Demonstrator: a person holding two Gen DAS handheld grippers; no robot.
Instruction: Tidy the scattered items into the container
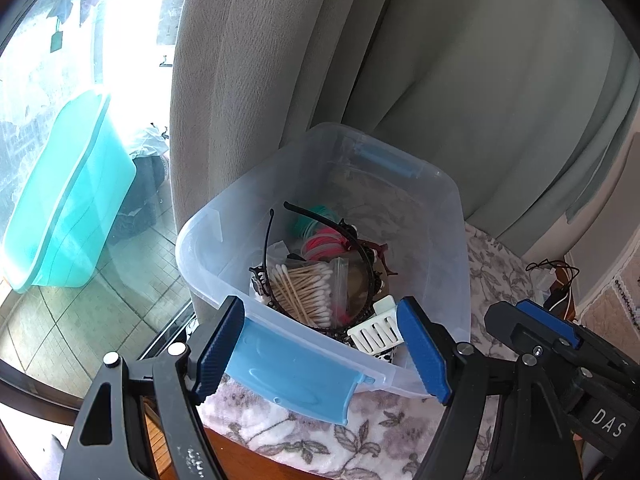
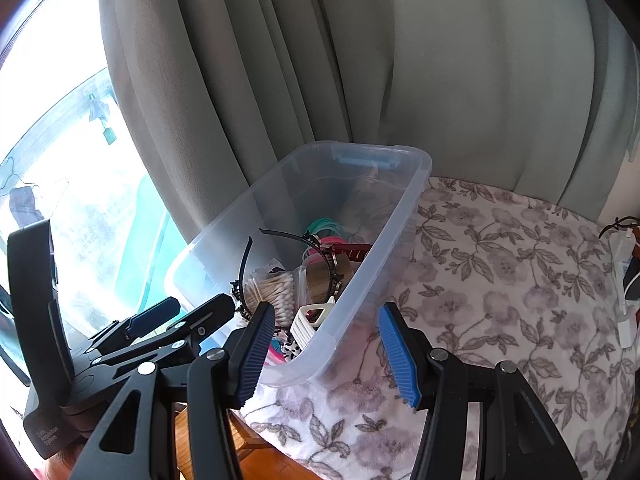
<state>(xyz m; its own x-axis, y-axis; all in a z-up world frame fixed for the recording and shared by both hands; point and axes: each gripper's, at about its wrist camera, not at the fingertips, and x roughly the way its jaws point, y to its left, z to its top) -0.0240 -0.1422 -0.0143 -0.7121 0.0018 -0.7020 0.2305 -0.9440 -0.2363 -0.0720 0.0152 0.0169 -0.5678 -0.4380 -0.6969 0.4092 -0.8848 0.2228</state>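
A clear plastic container point(image 1: 444, 240) point(image 2: 420, 178) with a blue latch point(image 1: 296, 376) stands on a floral cloth. Inside it lie a bag of cotton swabs point(image 1: 308, 288) point(image 2: 276, 292), black headbands point(image 1: 268, 240), pink hair ties point(image 1: 324, 246) and teal ones point(image 2: 328, 226), and a white hair clip point(image 1: 380, 334) point(image 2: 308, 320). My left gripper point(image 1: 322, 350) is open, its fingers on either side of the near wall and latch, holding nothing. My right gripper point(image 2: 328, 354) is open too, with the near right corner between its fingers and a gap at the right pad.
The floral cloth point(image 2: 500, 280) covers a wooden table point(image 2: 272, 460). Grey curtains point(image 1: 280, 60) hang right behind the container. A teal tub point(image 1: 68, 200) stands beyond the window at left. Cables and a white plug point(image 2: 624, 280) lie at the far right.
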